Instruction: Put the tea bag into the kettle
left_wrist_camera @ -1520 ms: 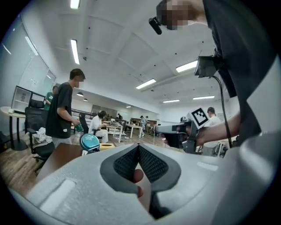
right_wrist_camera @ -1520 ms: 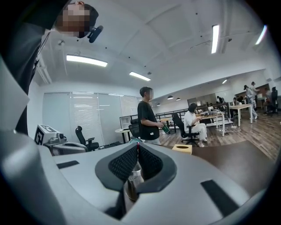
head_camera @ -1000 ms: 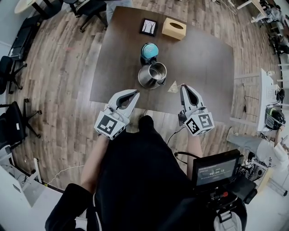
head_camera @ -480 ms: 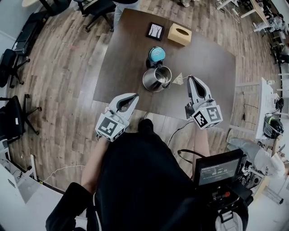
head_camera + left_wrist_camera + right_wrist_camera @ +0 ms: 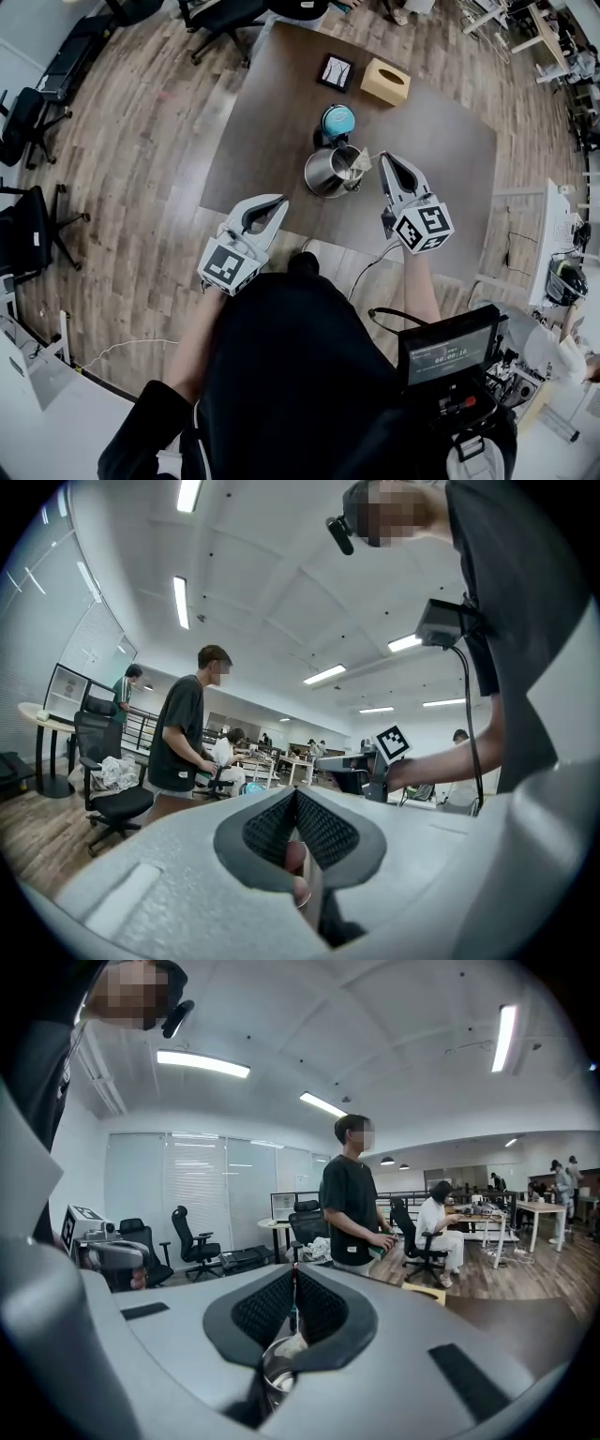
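Observation:
A steel kettle [image 5: 331,172] stands open on the dark table [image 5: 441,159]; in the right gripper view its rim [image 5: 277,1370] shows just below the jaws. The pale triangular tea bag [image 5: 362,163] hangs over the kettle's right rim. Its string is pinched in my right gripper [image 5: 382,159], which is shut on it; the tea bag [image 5: 292,1342] dangles over the opening. My left gripper [image 5: 278,199] is held near the table's front edge, left of the kettle. It is shut, with nothing gripped.
A round teal object [image 5: 337,120] lies just behind the kettle. A tan tissue box [image 5: 386,82] and a small black frame [image 5: 336,70] sit at the table's far side. Office chairs [image 5: 37,225] stand to the left, and a screen [image 5: 448,352] is at lower right.
My right gripper has carried the tea bag left and away from me, from beside the kettle to over its right rim. The left gripper has stayed put.

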Action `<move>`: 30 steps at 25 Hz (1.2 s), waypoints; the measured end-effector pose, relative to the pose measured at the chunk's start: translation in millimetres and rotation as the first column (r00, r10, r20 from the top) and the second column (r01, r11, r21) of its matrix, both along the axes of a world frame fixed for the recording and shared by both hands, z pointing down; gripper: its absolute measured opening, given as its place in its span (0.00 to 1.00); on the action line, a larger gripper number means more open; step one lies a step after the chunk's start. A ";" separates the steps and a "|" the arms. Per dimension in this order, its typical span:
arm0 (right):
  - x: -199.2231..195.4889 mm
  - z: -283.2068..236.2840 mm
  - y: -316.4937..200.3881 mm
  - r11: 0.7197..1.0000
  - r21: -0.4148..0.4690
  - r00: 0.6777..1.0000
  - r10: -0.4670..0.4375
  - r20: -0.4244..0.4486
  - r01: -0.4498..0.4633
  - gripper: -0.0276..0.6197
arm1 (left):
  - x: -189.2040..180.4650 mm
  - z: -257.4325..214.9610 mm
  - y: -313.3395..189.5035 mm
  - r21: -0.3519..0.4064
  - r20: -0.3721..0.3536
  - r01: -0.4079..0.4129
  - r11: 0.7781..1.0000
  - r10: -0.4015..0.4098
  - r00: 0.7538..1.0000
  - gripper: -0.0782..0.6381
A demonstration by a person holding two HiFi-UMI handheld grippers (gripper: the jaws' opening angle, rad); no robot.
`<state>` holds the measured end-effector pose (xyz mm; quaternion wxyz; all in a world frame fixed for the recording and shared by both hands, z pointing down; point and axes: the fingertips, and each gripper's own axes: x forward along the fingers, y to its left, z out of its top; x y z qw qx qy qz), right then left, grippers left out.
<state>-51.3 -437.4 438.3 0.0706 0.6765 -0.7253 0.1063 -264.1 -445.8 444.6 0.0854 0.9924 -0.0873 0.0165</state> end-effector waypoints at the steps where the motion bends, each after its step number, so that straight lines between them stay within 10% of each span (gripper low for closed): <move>1: -1.0 5.3 -3.0 1.000 -0.014 1.000 -0.009 0.001 0.009 0.06 | -0.8 0.3 -1.4 0.000 0.000 0.004 1.000 -0.004 1.000 0.10; 19: -12.8 91.5 -27.6 0.940 -0.299 0.974 -0.201 -0.105 0.162 0.06 | -3.3 0.0 -9.8 -0.009 -0.004 0.040 0.999 -0.040 0.999 0.10; 30: -18.9 133.4 -21.0 0.791 -0.563 0.886 -0.415 -0.208 0.239 0.06 | -7.8 3.8 -6.5 -0.022 -0.004 0.049 0.999 -0.049 0.999 0.10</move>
